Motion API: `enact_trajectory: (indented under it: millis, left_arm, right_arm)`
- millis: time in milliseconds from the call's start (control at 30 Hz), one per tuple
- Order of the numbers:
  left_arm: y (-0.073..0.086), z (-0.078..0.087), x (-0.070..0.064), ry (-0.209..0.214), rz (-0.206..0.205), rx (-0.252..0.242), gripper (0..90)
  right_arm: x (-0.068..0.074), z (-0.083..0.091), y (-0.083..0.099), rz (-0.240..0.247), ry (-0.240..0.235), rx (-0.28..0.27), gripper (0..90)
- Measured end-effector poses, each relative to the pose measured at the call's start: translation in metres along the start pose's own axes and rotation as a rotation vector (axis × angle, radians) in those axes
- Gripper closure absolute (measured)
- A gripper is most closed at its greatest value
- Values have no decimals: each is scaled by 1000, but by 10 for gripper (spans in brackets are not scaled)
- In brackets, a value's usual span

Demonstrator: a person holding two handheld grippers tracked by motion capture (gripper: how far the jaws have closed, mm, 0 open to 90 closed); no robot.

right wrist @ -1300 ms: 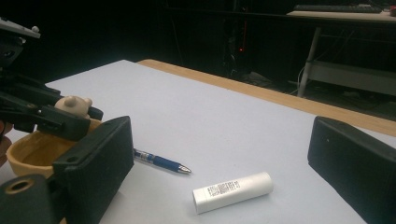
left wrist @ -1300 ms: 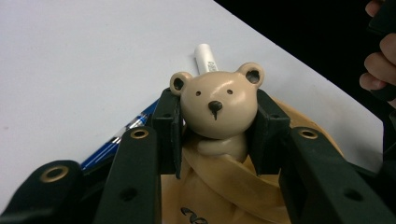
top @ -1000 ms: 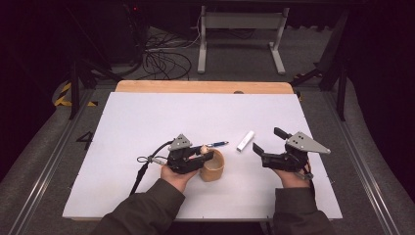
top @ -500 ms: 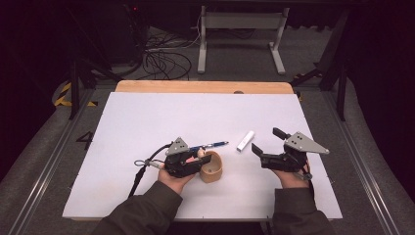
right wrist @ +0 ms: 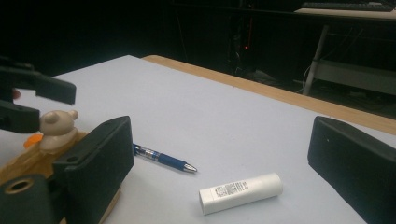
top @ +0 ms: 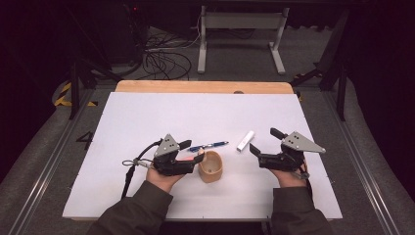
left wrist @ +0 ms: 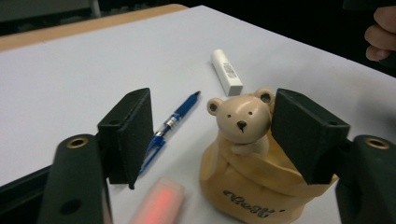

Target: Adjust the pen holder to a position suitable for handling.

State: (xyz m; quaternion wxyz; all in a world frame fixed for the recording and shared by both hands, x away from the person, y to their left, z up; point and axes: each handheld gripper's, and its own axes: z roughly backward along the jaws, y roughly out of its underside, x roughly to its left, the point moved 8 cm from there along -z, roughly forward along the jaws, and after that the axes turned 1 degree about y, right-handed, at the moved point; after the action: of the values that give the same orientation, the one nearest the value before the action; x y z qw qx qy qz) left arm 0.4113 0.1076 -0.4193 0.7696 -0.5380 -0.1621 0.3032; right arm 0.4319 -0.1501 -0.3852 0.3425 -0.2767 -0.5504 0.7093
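Note:
A tan pouch-shaped holder (top: 211,168) with a small bear head (left wrist: 240,120) stands on the white table (top: 147,117). My left gripper (top: 192,152) is open just left of it. In the left gripper view the left gripper (left wrist: 219,135) has the bear between its jaws, close to the right one but not touching it. A blurred pink-orange object (left wrist: 159,203) lies low between the jaws, near the camera. A blue pen (top: 209,145) and a white tube (top: 245,140) lie just beyond. My right gripper (top: 264,140) is wide open and empty, right of the tube (right wrist: 240,192).
A wooden strip (top: 200,86) edges the table's far side. Beyond it are metal stand legs (top: 240,44) and cables on a dark floor. The left gripper's cable (top: 129,169) trails toward the front edge. The other hand (left wrist: 380,32) shows far off in the left gripper view.
My left gripper has drawn back a little to the left, away from the holder. The holder, pen and tube have stayed put, and the right gripper has hardly moved.

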Motion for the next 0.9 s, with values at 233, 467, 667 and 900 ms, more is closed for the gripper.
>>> enact_trajectory:
  millis: [233, 467, 667, 900]
  left_arm:
    - [-4, 24, 12, -28, -37, -22, 226]
    - [5, 43, 27, -49, -88, -13, 197]
    - [11, 51, 33, -50, -80, -2, 191]
    - [22, 53, 42, -63, -68, 34, 182]
  right_arm:
    - [2, -3, 2, 13, 4, 13, 77]
    - [3, -5, 3, 24, 7, 19, 77]
    - [4, -5, 4, 30, 2, 22, 77]
    - [4, -4, 4, 28, 3, 19, 77]
